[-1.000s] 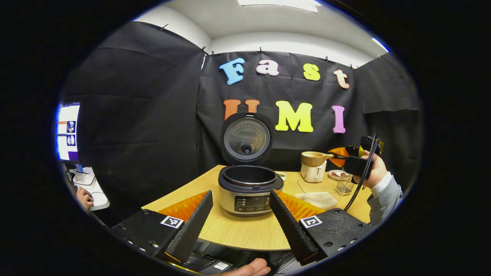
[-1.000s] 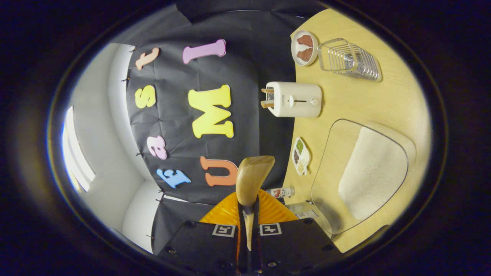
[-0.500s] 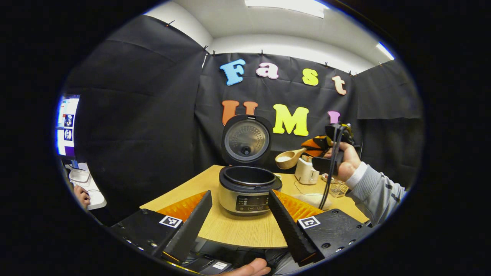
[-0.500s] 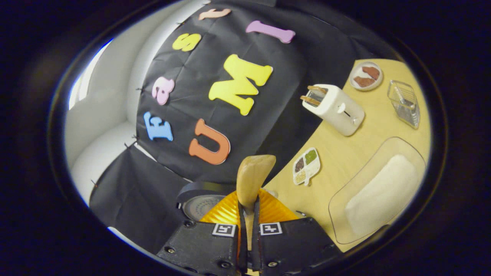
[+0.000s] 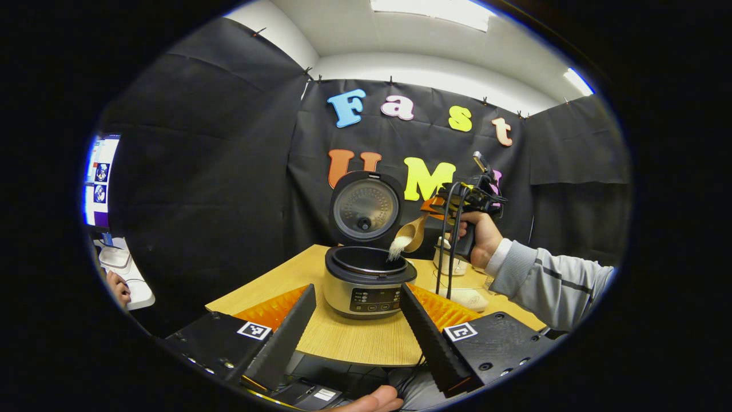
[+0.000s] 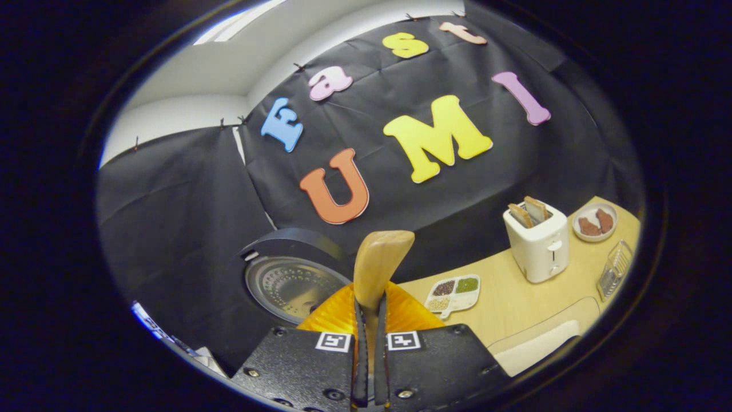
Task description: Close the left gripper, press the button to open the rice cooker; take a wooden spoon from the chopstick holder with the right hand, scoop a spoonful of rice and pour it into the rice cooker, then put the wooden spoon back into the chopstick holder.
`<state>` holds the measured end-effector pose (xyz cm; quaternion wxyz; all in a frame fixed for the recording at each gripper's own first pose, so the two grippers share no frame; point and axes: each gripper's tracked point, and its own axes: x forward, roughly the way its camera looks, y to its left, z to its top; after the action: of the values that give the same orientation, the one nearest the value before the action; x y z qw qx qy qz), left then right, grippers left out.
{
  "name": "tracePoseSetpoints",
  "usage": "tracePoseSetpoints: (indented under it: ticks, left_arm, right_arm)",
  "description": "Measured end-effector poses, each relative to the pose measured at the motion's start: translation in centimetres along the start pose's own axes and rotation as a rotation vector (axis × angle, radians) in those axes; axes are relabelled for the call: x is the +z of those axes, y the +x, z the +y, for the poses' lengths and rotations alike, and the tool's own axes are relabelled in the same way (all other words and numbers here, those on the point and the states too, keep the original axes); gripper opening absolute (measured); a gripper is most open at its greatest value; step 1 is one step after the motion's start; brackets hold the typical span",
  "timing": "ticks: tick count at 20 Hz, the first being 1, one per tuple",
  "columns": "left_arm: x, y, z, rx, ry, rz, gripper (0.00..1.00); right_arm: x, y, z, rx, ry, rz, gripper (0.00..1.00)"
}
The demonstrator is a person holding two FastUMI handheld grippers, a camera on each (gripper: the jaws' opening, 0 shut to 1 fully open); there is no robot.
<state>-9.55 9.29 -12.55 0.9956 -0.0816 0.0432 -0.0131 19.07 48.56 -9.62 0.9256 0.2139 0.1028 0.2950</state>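
- Left gripper (image 5: 357, 337): low in the left gripper view, in front of the rice cooker; fingers spread wide, nothing between them, the cooker's front panel showing in the gap.
- Rice cooker (image 5: 369, 280): landmark; stands on the wooden table (image 5: 354, 343). Lid (image 5: 366, 207) swung fully up behind the pot, its ribbed underside facing forward; the pot's mouth is uncovered.
- Rice (image 5: 396, 247): a white stream falling from the spoon's bowl onto the right part of the cooker's mouth.
- Wooden spoon (image 5: 410, 232): above the cooker's right rim, bowl tipped down toward the pot. In the right gripper view its handle (image 6: 377, 266) runs up from between the fingers.
- Right gripper (image 6: 369, 366): up and to the right of the cooker, held by a hand (image 5: 479, 237) in a grey sleeve; fingers narrowed and clamped on the spoon's handle.
- Sectioned dish (image 6: 452, 293): on the table right of the cooker's lid, holding small heaps of grain.
- Toaster (image 6: 536, 240): farther right of the cooker, two slices standing in it.
- Chopstick holder (image 6: 613, 269): a wire basket, farthest right of the cooker, near the table's edge.
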Motion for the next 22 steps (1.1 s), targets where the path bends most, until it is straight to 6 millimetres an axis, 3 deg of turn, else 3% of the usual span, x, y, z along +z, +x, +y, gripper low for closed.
tracePoseSetpoints:
  ticks: [8, 16, 22]
  left_arm:
    - [-0.3, -0.1, -0.6, -0.018, 0.019, 0.002, 0.94]
    - [0.0, -0.1, -0.8, -0.012, 0.029, 0.000, 0.94]
    - [-0.7, 0.5, -0.9, 0.012, 0.035, 0.017, 0.95]
  right_arm:
    - [-2.6, -0.2, 4.0, 0.059, -0.246, -0.020, 0.10]
    - [-5.0, -0.6, 5.7, 0.107, -0.394, 0.005, 0.10]
    - [-6.3, -2.2, 8.3, 0.179, -0.532, 0.046, 0.10]
